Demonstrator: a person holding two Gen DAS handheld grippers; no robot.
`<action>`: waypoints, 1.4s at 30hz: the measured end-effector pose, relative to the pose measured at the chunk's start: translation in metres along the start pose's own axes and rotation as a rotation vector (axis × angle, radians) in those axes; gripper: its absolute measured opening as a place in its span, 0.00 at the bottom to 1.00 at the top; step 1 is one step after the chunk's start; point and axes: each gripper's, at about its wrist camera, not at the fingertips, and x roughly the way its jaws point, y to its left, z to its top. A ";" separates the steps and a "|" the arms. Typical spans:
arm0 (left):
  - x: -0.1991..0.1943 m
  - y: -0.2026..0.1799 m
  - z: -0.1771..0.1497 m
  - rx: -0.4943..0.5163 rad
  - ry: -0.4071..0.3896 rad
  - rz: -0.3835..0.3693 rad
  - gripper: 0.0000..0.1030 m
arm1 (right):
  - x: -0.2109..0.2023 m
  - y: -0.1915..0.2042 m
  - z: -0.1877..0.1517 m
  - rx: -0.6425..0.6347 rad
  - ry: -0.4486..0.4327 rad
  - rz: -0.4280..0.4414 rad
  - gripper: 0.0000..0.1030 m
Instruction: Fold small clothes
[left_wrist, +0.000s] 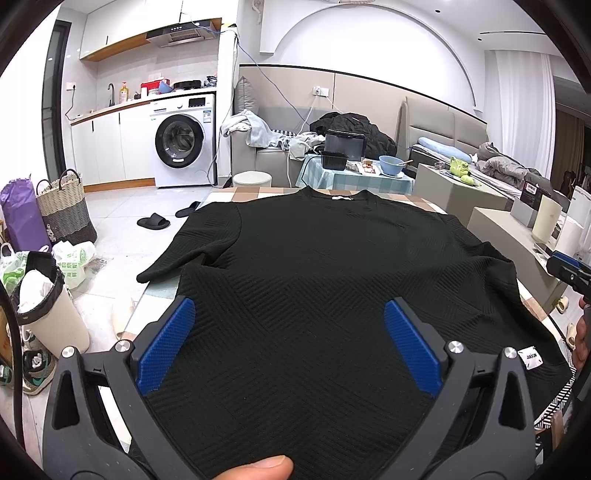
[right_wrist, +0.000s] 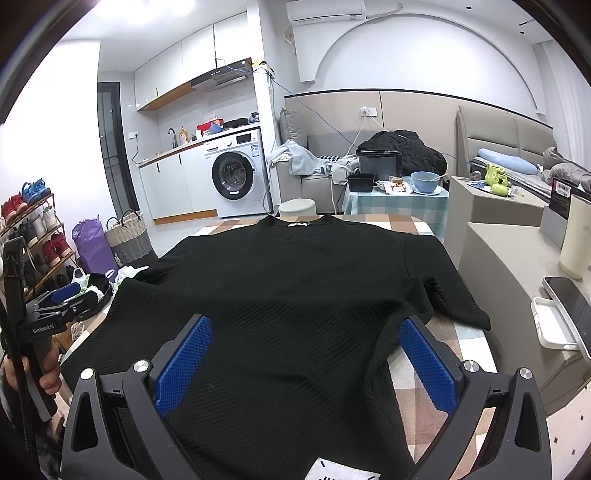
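A black ribbed T-shirt (left_wrist: 314, 266) (right_wrist: 295, 288) lies spread flat on the checked table (left_wrist: 240, 194) (right_wrist: 406, 221), neck at the far end and hem toward me. Its left sleeve (left_wrist: 166, 258) hangs past the table edge, and the right sleeve (right_wrist: 454, 302) lies on the table. My left gripper (left_wrist: 289, 304) is open over the hem area, blue pads (left_wrist: 166, 347) spread wide. My right gripper (right_wrist: 304, 321) is open too, over the shirt's right side near the armpit. Each gripper appears at the edge of the other's view: the right gripper (left_wrist: 569, 269), the left gripper (right_wrist: 62, 299).
A bin (left_wrist: 48, 306), bags and a woven basket (left_wrist: 66, 210) stand on the floor to the left, with slippers (left_wrist: 153, 221) beyond. On the right are a grey bench with a phone (right_wrist: 569, 302) and a white tray (right_wrist: 550, 325). A side table with a blue bowl (right_wrist: 424, 181) stands behind.
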 end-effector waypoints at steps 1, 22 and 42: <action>0.000 0.000 0.000 0.000 0.000 -0.001 0.99 | 0.000 0.000 0.000 0.000 0.000 0.001 1.00; 0.000 0.000 -0.001 0.000 -0.002 -0.001 0.99 | -0.001 -0.002 0.003 0.002 -0.002 -0.003 1.00; 0.000 0.000 -0.001 0.001 -0.002 -0.002 0.99 | 0.000 0.001 0.001 -0.004 0.000 -0.008 1.00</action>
